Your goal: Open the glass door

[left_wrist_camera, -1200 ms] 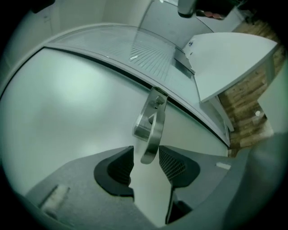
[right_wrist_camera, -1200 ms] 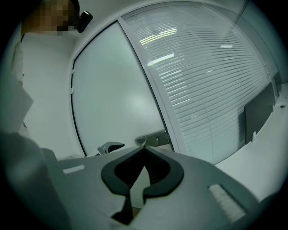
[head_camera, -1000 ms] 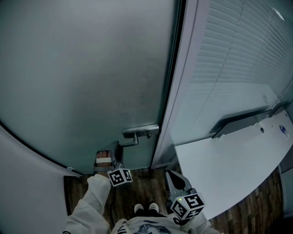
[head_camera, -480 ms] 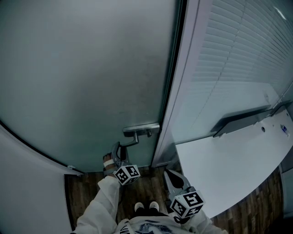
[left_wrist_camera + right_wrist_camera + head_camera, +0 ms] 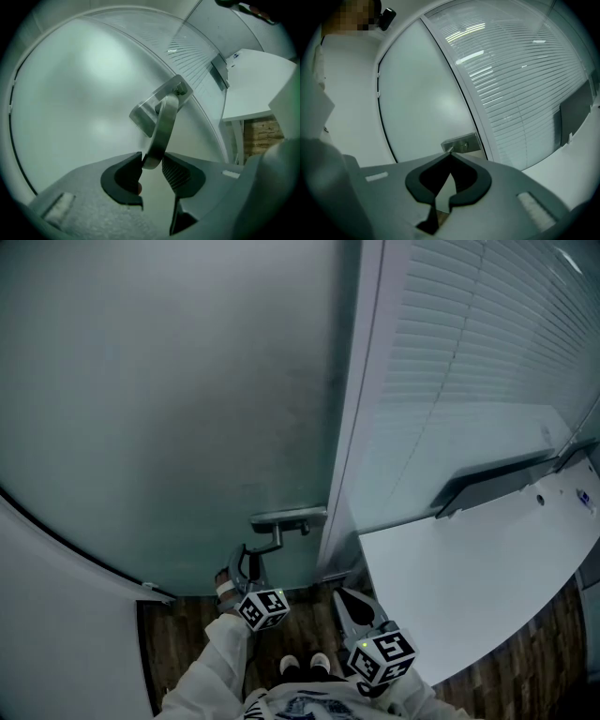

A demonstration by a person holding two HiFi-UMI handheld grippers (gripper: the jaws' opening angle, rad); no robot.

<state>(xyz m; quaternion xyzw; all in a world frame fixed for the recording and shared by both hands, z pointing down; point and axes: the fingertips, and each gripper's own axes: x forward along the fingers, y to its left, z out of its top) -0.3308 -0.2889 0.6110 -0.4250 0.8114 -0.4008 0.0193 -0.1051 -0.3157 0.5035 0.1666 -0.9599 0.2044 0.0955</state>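
The frosted glass door (image 5: 169,399) fills the upper left of the head view. Its metal handle (image 5: 274,538) hangs from a plate (image 5: 289,517) near the door's right edge. My left gripper (image 5: 246,559) reaches up to the lever's end. In the left gripper view the lever (image 5: 161,126) runs down between the jaws of the left gripper (image 5: 152,166), and the pads (image 5: 174,172) press on its tip. My right gripper (image 5: 349,601) hovers lower right, away from the door, its jaws shut on nothing. The right gripper (image 5: 451,154) faces the handle plate (image 5: 461,143).
A white door frame (image 5: 361,427) and a window with slatted blinds (image 5: 469,352) stand right of the door. A white desk (image 5: 469,577) juts in at the lower right. A white wall (image 5: 56,615) curves along the left. Dark wood floor (image 5: 187,634) and the person's shoes (image 5: 302,667) lie below.
My left gripper has shifted right, rolled and sunk a little, and its jaws have closed on the lever's end. The lever now slopes downward. The right gripper has stayed put.
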